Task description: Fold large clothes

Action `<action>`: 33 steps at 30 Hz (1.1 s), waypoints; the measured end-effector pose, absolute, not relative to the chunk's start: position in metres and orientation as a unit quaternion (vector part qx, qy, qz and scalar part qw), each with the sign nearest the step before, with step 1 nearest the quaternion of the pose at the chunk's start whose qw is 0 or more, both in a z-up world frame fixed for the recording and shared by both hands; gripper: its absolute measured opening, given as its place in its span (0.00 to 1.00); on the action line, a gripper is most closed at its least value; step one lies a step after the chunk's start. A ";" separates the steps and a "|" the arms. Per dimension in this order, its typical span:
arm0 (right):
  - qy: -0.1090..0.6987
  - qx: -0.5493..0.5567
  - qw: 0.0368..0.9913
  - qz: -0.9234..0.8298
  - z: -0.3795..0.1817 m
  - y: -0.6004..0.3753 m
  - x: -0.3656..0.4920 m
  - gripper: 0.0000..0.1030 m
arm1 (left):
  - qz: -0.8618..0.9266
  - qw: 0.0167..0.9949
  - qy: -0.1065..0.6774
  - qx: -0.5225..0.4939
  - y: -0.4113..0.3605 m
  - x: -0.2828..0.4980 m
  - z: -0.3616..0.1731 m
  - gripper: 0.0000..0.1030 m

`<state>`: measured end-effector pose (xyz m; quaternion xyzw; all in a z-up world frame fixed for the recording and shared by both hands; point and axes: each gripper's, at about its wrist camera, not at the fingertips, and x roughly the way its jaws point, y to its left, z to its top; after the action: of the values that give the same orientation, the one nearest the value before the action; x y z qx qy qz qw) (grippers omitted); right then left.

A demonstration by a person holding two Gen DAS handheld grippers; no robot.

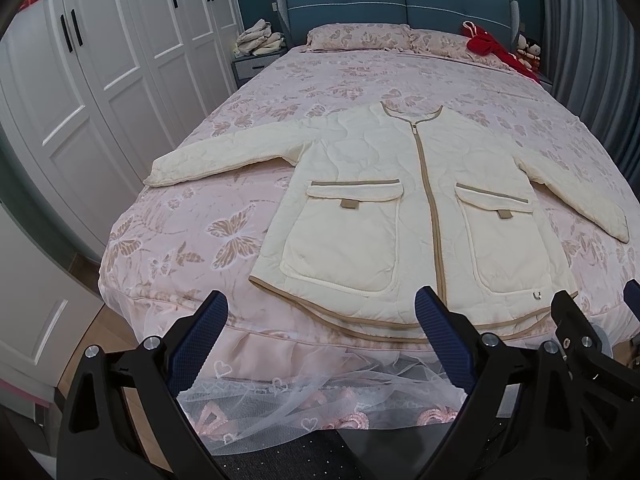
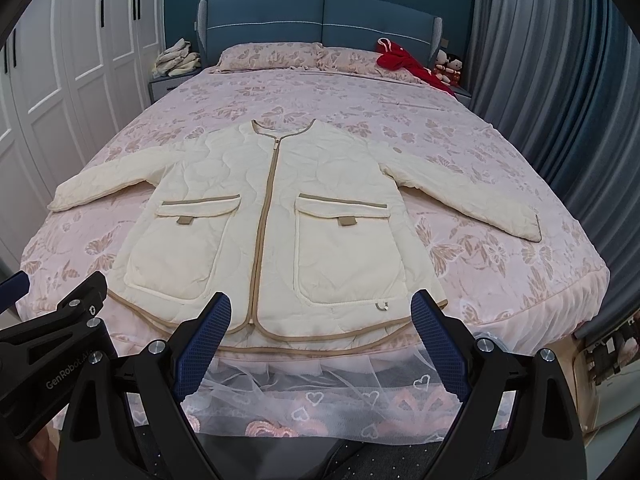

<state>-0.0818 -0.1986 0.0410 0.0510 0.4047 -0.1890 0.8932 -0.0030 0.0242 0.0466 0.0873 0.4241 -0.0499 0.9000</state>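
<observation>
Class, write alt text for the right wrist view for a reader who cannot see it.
A cream jacket lies flat, zipped, sleeves spread, on a pink bed. The right hand-held gripper, open, is at the bed's foot below the hem; the left hand-held gripper shows at the left edge.

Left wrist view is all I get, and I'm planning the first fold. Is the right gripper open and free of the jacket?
Observer: Yes. The right gripper has its fingers spread wide and empty, at the foot of the bed near the jacket hem.
Operator: Does the sleeve on that side hang off the bed?
Observer: No. Its cuff lies flat on the bedspread, short of the edge.
</observation>
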 end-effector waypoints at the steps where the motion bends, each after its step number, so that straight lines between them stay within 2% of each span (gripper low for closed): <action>1: 0.403 0.051 0.894 -0.190 0.043 -0.200 -0.082 0.87 | -0.050 0.900 0.423 0.086 0.025 -0.002 0.048 0.89; 33: 0.424 0.055 0.881 -0.200 0.026 -0.203 -0.079 0.87 | -0.050 0.892 0.437 0.102 0.008 -0.003 0.032 0.89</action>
<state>-0.0787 -0.2031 0.0260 0.0547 0.4242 -0.2003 0.8814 -0.0025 0.0085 0.0319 0.1022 0.4371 -0.0505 0.8922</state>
